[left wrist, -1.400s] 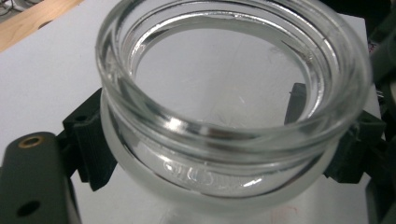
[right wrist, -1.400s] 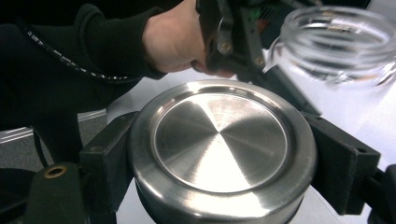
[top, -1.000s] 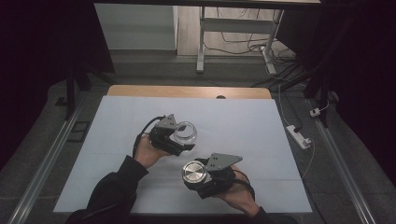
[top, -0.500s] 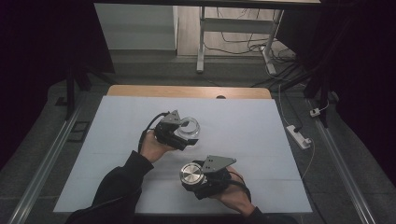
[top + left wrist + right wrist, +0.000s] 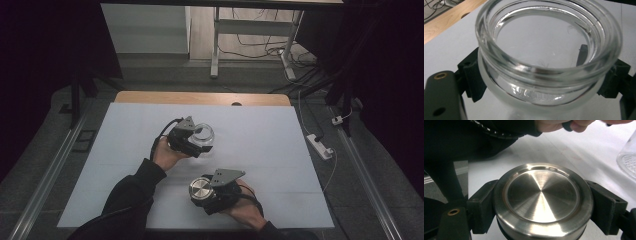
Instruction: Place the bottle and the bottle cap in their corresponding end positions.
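Tongs (image 5: pixel 201 145) level, clamped on jar (image 5: pixel 204 134)

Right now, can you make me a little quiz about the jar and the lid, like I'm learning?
1. True or false: the lid is screwed onto the jar.
2. Which gripper holds the jar? A) left gripper B) right gripper
3. Fill in: the lid is made of shiny ____.

Key:
1. False. They are apart, each clamped between its own gripper's fingers.
2. A
3. Metal
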### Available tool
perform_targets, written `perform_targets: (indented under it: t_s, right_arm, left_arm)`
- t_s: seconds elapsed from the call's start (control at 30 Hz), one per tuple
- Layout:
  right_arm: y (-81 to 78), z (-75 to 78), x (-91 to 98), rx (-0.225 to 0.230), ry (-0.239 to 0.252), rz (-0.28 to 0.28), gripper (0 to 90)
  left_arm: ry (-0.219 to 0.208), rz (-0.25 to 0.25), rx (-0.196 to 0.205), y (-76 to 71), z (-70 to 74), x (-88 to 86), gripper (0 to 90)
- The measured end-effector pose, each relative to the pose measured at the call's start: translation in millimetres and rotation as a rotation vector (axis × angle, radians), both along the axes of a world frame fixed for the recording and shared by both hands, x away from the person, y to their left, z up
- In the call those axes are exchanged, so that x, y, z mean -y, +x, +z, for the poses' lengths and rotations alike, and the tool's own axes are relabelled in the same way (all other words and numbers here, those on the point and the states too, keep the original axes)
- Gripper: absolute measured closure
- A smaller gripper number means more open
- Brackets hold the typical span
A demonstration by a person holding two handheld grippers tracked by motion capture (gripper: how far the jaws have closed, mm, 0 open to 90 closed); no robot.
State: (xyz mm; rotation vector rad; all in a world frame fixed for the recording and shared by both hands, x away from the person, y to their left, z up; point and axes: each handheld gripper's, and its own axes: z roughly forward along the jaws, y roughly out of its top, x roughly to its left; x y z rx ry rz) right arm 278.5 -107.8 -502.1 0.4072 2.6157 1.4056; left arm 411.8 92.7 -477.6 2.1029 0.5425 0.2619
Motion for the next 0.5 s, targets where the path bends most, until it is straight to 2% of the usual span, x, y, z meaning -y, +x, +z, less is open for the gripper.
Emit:
perform_targets:
  t_s: [0.33,0.5]
  right_arm:
    - [5.8,-10.5,0.0,0.000,-0.023,-0.009,18.3]
    - [10.3,-18.1,-2.0,-0.015,-0.039,-0.006,18.3]
  left_arm:
    - [0.008,0.015,-0.009,6.6,-10.2,2.6,15.2]
    - [0.011,0.027,-0.012,10.2,-14.9,2.8,15.3]
